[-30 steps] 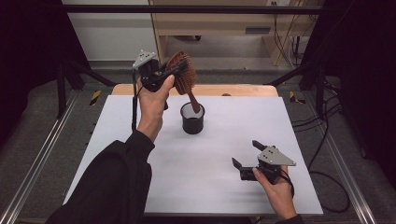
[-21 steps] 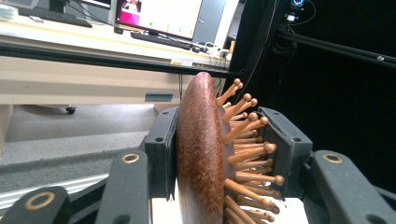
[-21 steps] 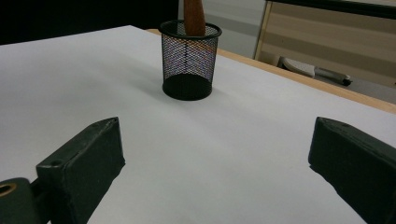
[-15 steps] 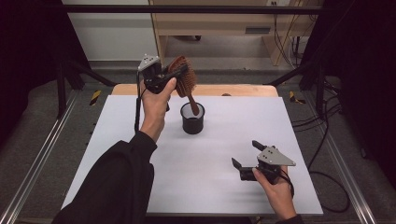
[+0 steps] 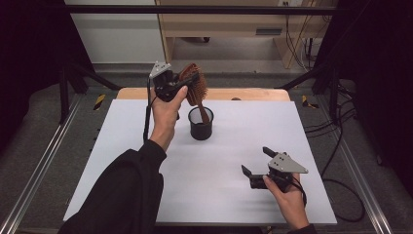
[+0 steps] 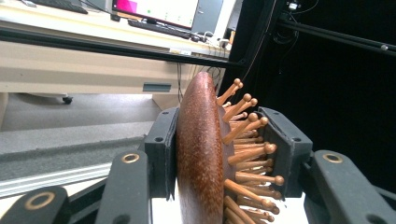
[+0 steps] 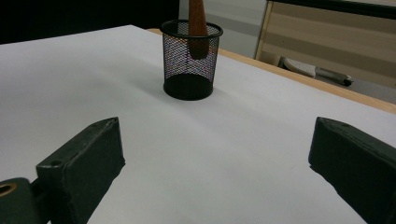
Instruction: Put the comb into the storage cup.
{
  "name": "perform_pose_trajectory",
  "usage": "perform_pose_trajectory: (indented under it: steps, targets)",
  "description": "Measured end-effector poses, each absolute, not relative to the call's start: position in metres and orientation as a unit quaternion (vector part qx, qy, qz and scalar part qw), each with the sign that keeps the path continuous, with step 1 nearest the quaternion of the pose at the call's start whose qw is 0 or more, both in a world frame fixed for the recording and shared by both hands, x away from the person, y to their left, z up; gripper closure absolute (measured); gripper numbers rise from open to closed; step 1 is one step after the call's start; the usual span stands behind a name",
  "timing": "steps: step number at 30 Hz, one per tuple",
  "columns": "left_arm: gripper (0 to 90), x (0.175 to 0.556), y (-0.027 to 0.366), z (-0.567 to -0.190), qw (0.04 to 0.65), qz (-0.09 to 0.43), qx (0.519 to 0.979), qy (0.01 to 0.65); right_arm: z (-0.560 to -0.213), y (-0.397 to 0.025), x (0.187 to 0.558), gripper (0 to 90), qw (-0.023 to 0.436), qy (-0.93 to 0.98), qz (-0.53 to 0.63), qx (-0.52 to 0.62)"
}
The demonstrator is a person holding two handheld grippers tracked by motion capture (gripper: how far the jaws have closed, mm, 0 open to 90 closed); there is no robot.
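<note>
A brown wooden hairbrush (image 5: 196, 87) with peg bristles hangs head-up over the back middle of the white table (image 5: 243, 126). My left gripper (image 5: 187, 83) is shut on the brush head; in the left gripper view the jaws press its smooth back and its bristle side (image 6: 201, 154). The brush handle (image 7: 197, 28) reaches down into a black mesh cup (image 5: 201, 124), its tip inside the cup above the bottom. My right gripper (image 5: 255, 160) stands open low over the front right of the table, facing the cup (image 7: 191, 60), with nothing between its jaws.
A wooden strip (image 5: 243, 94) runs along the table's far edge. Metal rails (image 5: 44, 165) flank both sides, and cables (image 5: 341, 146) lie on the floor at the right. A beige desk (image 5: 234, 24) stands behind the table.
My left gripper has moved slightly down and right with the brush, so the handle sits deeper in the cup. The right gripper has not moved.
</note>
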State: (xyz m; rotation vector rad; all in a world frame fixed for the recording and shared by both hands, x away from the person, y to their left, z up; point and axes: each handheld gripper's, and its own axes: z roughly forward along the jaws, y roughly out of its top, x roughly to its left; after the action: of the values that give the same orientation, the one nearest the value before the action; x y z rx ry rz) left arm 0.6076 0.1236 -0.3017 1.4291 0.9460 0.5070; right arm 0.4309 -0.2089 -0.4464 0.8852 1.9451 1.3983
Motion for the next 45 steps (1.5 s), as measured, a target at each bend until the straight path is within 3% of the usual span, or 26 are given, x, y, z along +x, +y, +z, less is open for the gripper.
perform_pose_trajectory:
  steps: [45]
  targets:
    - [51.2,0.609,0.118,-0.329,0.62,0.204,0.625,0.428,-0.447,-0.208,0.431,3.1,0.284,0.732,0.524,0.332]
